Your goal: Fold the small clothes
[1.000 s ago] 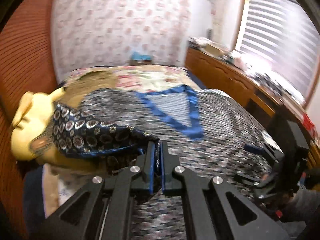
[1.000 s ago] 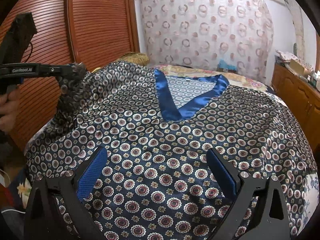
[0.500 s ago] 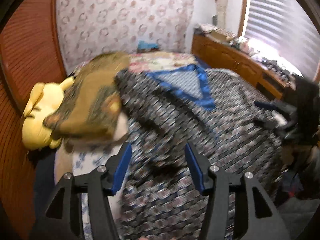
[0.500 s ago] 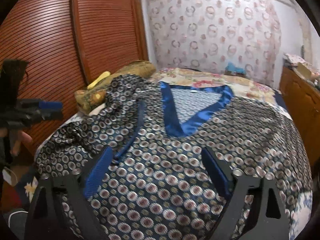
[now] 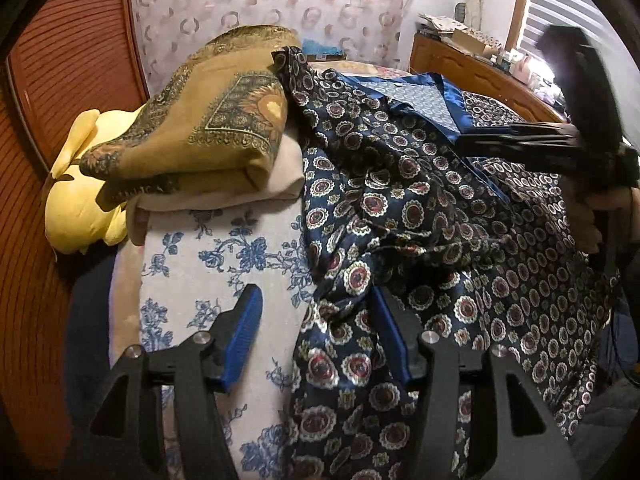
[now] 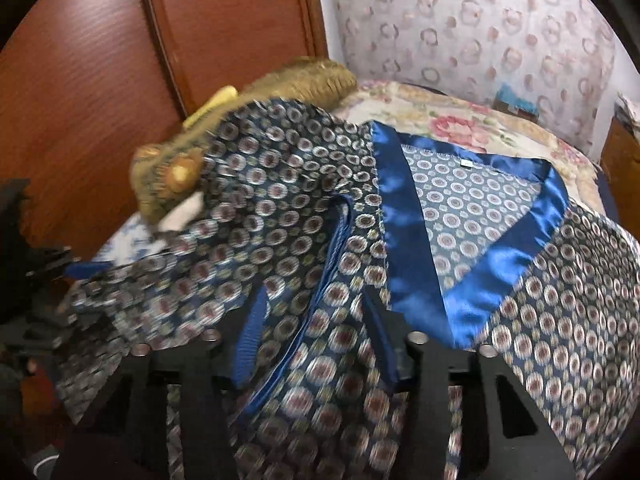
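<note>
Released a second ago, the navy medallion-print satin shirt (image 5: 420, 216) now lies rumpled on the bed, its sleeve folded inward; left gripper (image 5: 316, 332) gapes empty at its edge; right gripper (image 6: 312, 328), fingers parted, straddles the blue-trimmed cuff; only the left view shows the yellow plush toy (image 5: 76, 200) beside the folded ochre blanket (image 5: 200, 120).
</note>
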### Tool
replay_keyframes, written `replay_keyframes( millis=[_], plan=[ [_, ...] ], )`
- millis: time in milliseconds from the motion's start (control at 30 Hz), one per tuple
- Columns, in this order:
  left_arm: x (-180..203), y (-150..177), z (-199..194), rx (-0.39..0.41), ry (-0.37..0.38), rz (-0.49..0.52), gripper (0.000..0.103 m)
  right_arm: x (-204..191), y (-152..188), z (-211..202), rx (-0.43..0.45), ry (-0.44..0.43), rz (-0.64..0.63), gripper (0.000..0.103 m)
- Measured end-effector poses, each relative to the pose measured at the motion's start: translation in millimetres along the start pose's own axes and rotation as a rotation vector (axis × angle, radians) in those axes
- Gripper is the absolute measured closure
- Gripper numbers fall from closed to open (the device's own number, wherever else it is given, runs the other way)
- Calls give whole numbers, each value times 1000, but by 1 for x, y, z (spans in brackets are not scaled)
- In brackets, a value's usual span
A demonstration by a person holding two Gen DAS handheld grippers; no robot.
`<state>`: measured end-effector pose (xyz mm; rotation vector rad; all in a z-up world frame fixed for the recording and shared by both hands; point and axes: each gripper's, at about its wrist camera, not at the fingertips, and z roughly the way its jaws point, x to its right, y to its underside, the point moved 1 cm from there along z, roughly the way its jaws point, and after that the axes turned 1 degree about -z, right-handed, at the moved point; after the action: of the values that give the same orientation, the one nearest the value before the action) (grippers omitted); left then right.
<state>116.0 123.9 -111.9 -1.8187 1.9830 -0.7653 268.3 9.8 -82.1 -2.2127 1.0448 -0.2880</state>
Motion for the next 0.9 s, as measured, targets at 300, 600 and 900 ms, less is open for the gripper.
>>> replay_keyframes(
  millis=[300,600,900],
  plan=[
    [-8,-6,-1,68,17,-36,93,22,-31,50,-38,90,8,58],
    [-30,10,-41,206,-56,-138,102,23,-30,27,42,11,47,99],
    [-28,17,-54,211,-81,-139,94,14,-17,13,-5,134,-3,89]
  ],
)
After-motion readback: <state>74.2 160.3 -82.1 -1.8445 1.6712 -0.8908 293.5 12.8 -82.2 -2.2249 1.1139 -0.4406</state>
